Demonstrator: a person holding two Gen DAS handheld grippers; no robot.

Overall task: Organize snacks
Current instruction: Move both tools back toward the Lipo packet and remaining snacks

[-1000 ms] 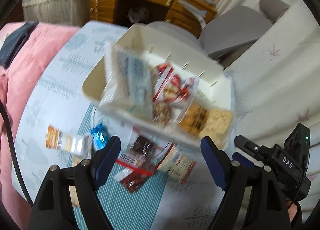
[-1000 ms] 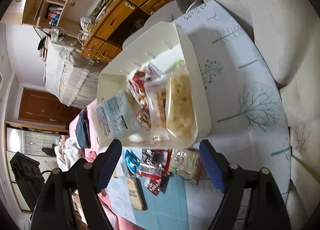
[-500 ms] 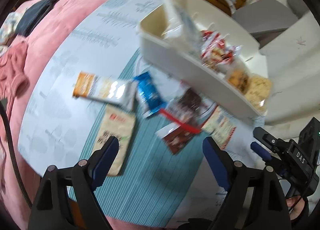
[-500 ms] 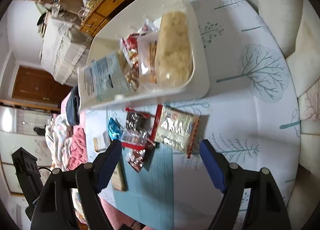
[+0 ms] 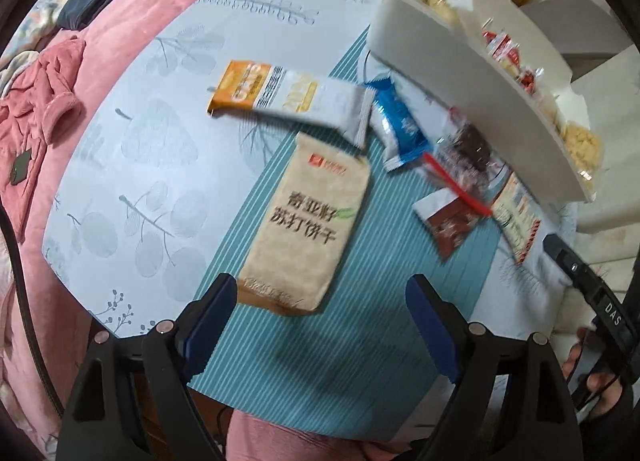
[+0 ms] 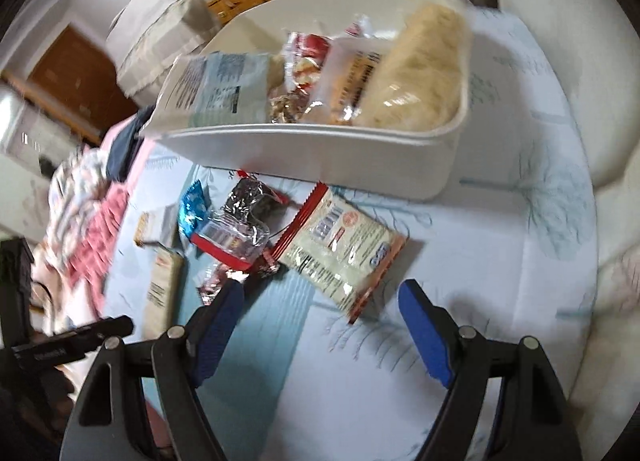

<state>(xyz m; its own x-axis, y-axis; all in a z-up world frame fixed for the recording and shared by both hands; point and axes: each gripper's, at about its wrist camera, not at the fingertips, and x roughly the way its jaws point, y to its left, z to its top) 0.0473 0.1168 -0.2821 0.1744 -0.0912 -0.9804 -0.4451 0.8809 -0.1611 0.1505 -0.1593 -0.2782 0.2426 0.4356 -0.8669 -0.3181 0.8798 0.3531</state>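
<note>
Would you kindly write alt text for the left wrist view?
The open left gripper hovers over a beige cracker packet on a teal mat. More snack packets lie beyond it beside a white bin holding snacks.

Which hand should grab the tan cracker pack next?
Left, probably. The left tongs are open, with the tan cracker pack lying just ahead between the tips. The right tongs face the red-edged packet instead, and the tan pack lies off to their left.
</note>
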